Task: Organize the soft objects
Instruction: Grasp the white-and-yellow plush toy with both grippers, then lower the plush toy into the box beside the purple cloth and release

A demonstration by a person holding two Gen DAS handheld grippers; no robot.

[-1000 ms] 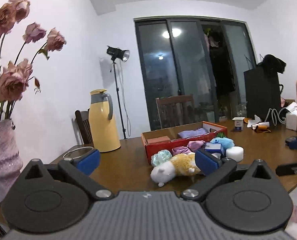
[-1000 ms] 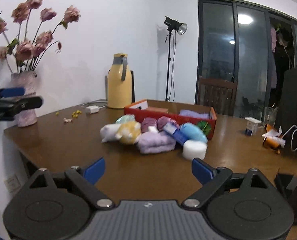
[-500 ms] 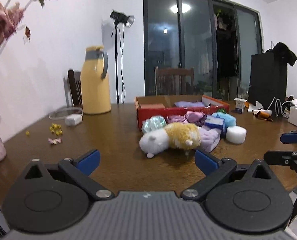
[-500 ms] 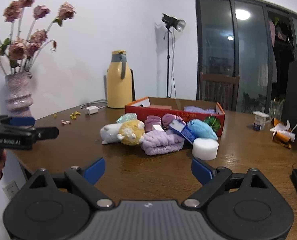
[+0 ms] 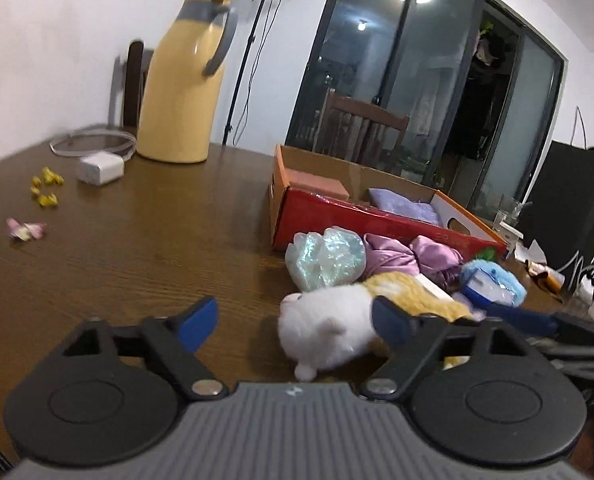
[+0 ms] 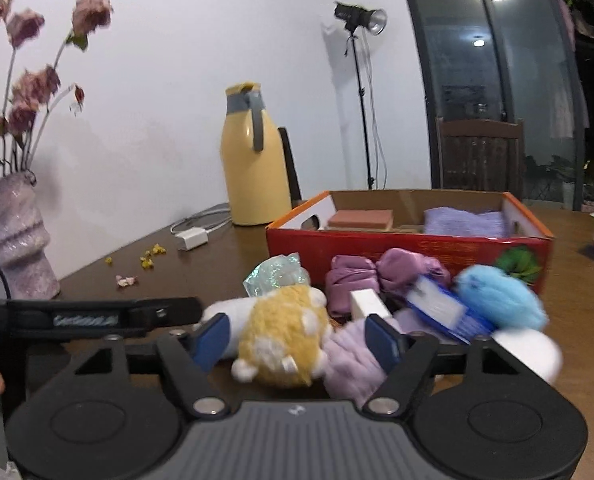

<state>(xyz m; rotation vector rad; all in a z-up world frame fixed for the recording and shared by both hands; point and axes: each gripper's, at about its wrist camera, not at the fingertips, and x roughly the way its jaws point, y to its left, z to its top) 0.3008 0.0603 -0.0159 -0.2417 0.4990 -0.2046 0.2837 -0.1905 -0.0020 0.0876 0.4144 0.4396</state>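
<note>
A white and yellow plush toy (image 5: 337,328) lies on the brown table in front of a red cardboard box (image 5: 337,216). My left gripper (image 5: 293,318) is open, its jaws on either side of the toy's white head. My right gripper (image 6: 301,340) is open around the toy's yellow end (image 6: 285,340). Beside the toy lie a shiny teal bundle (image 5: 325,260), purple cloths (image 6: 381,276), a lilac towel (image 6: 353,364), a blue plush (image 6: 501,296) and a white sponge (image 6: 529,352). The box (image 6: 409,248) holds a folded lilac cloth (image 6: 463,222) and a brown sponge (image 6: 361,220).
A yellow thermos jug (image 5: 185,80) stands at the back left, with a white charger (image 5: 101,168) and yellow petals (image 5: 45,188) near it. A vase of dried roses (image 6: 17,236) stands at the table's left edge. A chair (image 6: 481,156) is behind the box.
Both grippers have moved in close to the pile and now flank the plush toy. Both stay open.
</note>
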